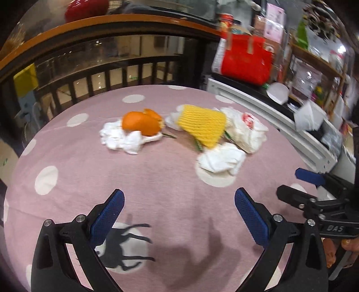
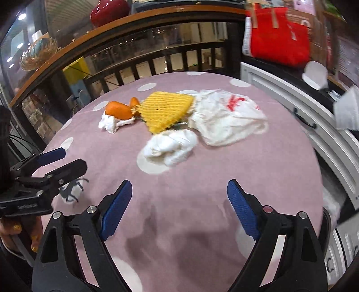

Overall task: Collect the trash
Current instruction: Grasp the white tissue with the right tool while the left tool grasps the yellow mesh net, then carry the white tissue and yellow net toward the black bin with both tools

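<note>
Trash lies on a pink dotted tablecloth (image 1: 157, 175): orange peel (image 1: 141, 123) on a crumpled tissue (image 1: 121, 139), a yellow foam net (image 1: 202, 125), a white plastic bag (image 1: 246, 132) with red print, and a crumpled tissue (image 1: 221, 160) nearest me. My left gripper (image 1: 179, 200) is open and empty above the cloth, short of the trash. My right gripper (image 2: 179, 191) is open and empty, just before the near tissue (image 2: 171, 146). The right wrist view also shows the peel (image 2: 119, 110), net (image 2: 166, 112) and bag (image 2: 226, 119). Each gripper shows at the other view's edge.
A dark wooden railing (image 1: 101, 74) and a wooden shelf with a red vase (image 2: 107, 11) stand behind the table. A white cabinet (image 2: 291, 105) carrying a red bag (image 1: 244, 58) stands to the right.
</note>
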The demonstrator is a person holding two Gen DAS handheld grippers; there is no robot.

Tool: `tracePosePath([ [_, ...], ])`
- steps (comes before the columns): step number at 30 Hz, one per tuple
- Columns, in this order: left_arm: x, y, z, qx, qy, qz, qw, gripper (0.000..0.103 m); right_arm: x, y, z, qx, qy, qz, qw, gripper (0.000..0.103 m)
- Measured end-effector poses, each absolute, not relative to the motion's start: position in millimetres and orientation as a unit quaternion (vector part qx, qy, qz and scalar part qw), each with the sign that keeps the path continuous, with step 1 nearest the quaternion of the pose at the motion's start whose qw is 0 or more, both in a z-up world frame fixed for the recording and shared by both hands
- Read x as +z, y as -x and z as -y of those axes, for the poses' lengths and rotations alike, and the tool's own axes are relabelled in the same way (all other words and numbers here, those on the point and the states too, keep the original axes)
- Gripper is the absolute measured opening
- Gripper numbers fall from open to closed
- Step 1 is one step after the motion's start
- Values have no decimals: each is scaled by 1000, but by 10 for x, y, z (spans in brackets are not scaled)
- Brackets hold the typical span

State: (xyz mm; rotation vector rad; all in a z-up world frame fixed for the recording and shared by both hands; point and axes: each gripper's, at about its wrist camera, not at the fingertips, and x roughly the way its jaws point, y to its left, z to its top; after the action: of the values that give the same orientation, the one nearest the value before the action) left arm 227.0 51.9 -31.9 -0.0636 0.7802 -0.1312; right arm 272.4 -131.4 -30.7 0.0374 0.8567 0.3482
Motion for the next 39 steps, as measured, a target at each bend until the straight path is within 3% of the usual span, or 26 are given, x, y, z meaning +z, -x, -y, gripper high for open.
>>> tracePosePath([
  [9,-395,-2382,-710,-52,37,-384,921,97,-587,-3411,882,159,9,-455,876,58],
  [10,-407,-2402,-707,-53,34,-384,921,97,-605,-3445,874,156,13,-457,876,48],
  [11,-413,-2419,-702,-54,31,-385,921,97,-624,-3473,868,153,18,-459,875,31],
  [12,-417,-2444,-692,-53,28,-384,921,97,-642,-3482,867,154,20,-462,873,22],
  [14,-418,-2507,-675,-53,22,-383,922,97,-656,-3456,903,163,12,-465,870,13],
  [30,-573,-3359,208,-88,-90,-384,915,95,-448,-2617,1610,148,-8,-456,877,11],
  [32,-616,-3451,277,-81,-104,-383,915,87,-419,-2548,1710,137,-10,-451,882,11],
  [37,-697,-3562,307,-73,-107,-395,910,44,-431,-2461,1862,124,-17,-448,885,11],
  [39,-713,-3539,248,-67,-92,-402,909,34,-440,-2438,1904,120,-22,-447,886,11],
])
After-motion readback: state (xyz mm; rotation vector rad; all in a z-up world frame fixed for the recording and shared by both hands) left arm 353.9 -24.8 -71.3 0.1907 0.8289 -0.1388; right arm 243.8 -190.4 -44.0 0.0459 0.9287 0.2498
